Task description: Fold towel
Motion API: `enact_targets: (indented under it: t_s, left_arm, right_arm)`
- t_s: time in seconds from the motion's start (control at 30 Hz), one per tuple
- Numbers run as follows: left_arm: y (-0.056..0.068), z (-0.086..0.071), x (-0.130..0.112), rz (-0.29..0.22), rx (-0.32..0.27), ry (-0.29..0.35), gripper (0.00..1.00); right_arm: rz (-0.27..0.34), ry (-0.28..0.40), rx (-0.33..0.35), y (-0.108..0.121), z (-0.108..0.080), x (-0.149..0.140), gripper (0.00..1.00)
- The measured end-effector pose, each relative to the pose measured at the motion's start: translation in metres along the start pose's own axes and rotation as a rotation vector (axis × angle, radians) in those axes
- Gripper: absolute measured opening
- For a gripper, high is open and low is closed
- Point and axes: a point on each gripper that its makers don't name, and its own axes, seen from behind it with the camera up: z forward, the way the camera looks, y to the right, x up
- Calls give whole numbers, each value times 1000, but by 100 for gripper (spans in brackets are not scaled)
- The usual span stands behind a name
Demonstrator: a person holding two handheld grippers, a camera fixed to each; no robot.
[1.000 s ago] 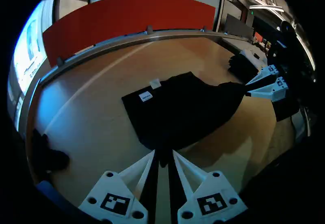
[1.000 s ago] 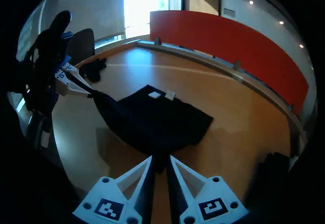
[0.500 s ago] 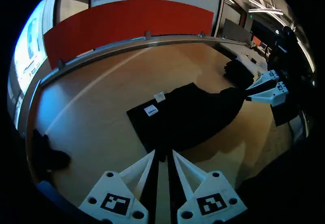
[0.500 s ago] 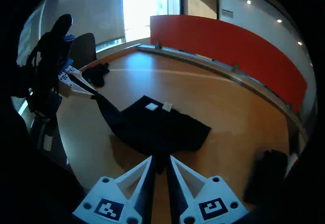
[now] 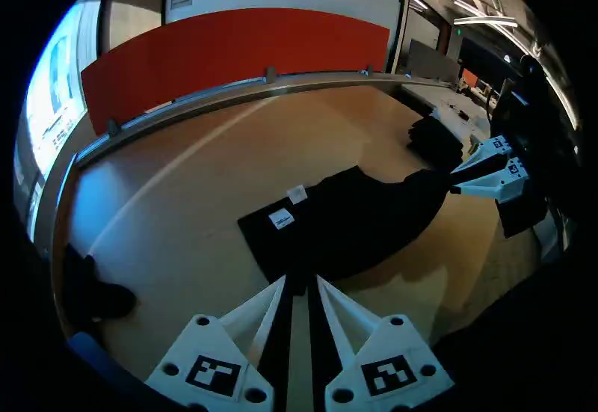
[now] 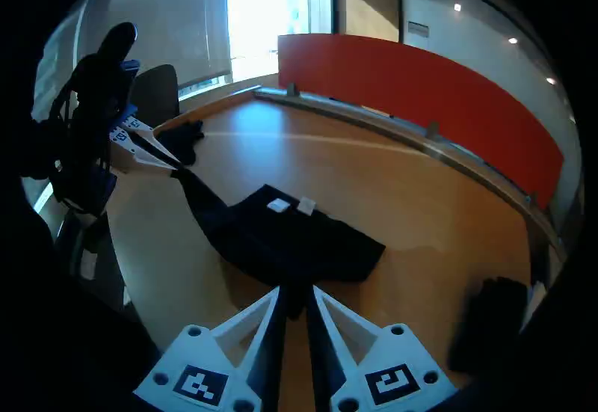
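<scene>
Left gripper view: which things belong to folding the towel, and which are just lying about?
Job: towel, left gripper, right gripper, both shut on it.
Lying about: dark cloth pile, dark bundle near the table edge.

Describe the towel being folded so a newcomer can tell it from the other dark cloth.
On the wooden table before the red partition, look mid-table. The black towel lies partly spread; unlike the crumpled dark heaps at the table's edges, it bears two white tags and is pinched by the left gripper and right gripper.
</scene>
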Motion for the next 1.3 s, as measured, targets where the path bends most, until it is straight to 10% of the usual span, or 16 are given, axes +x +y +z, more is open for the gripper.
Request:
enact_targets:
  t_s: [0.6, 1.3]
  left_arm:
    - [-5, -5, 9, -3, 4, 11, 13]
    - [-49, 78, 29, -18, 54, 28, 13]
  right_arm:
    - [-2, -22, -7, 2, 1, -5, 17]
    - [46, -97, -33, 68, 82, 3, 17]
